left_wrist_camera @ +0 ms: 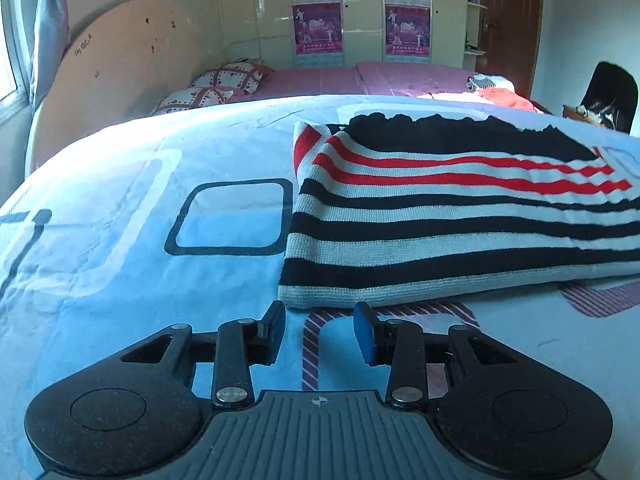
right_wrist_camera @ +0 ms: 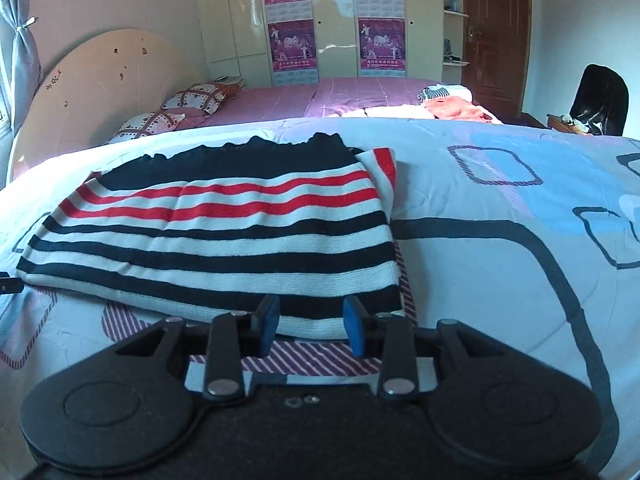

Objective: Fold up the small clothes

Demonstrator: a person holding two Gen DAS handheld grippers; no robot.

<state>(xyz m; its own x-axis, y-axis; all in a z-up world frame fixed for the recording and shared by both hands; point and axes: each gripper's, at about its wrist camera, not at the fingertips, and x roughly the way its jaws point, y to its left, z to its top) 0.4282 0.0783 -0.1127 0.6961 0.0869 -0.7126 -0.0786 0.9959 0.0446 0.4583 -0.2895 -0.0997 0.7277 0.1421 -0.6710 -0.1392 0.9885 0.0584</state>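
So the striped knit sweater (left_wrist_camera: 460,216) is lying folded flat on the bed's light blue quilt (left_wrist_camera: 120,184), black and white stripes toward the near edge, a few red ones further up, then a solid black band at the far edge. The left tongs (left_wrist_camera: 320,330) sit just short of its near left corner, jaws apart with nothing between them, hovering low over the quilt. The right tongs (right_wrist_camera: 310,326) are right at the near right corner, also spread with nothing held, and the sweater's hem shows between the blue pads (right_wrist_camera: 354,330). Can't tell if they're actually touching the knit. Further back there's a pink sheet (right_wrist_camera: 320,98) with heart-print pillows (right_wrist_camera: 196,98), a small heap of orange and white clothes (right_wrist_camera: 456,110), and a black chair (right_wrist_camera: 600,100) off right.
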